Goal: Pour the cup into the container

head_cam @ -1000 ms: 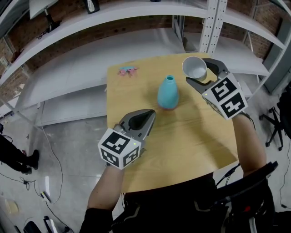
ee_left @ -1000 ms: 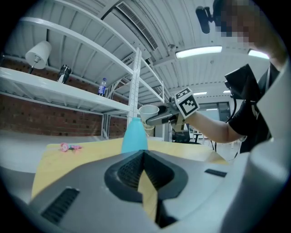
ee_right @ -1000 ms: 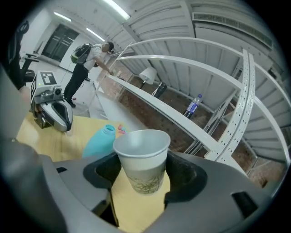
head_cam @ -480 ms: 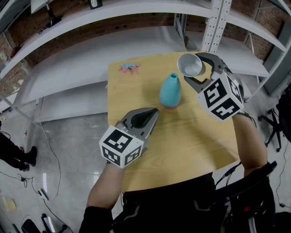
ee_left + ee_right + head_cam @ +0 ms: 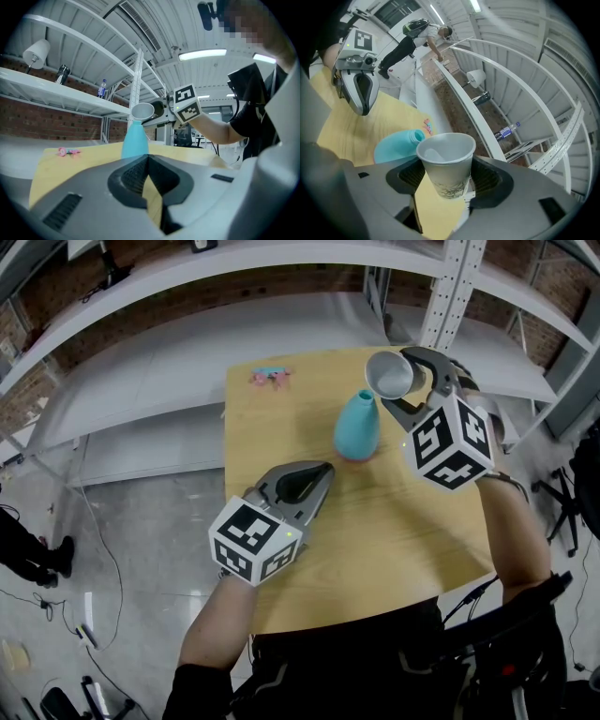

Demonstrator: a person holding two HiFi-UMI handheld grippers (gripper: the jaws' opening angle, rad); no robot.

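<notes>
A wooden desk point(image 5: 394, 521) stands on a grey concrete floor point(image 5: 141, 521) with loose cables point(image 5: 105, 563), before white metal shelving point(image 5: 169, 362) against a brick wall point(image 5: 28, 124); a strip light point(image 5: 201, 55) glows overhead.

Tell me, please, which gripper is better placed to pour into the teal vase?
Right. The right gripper holds the paper cup in its jaws, tilted close to the mouth of the teal vase. The left gripper has shut, empty jaws farther from it.
</notes>
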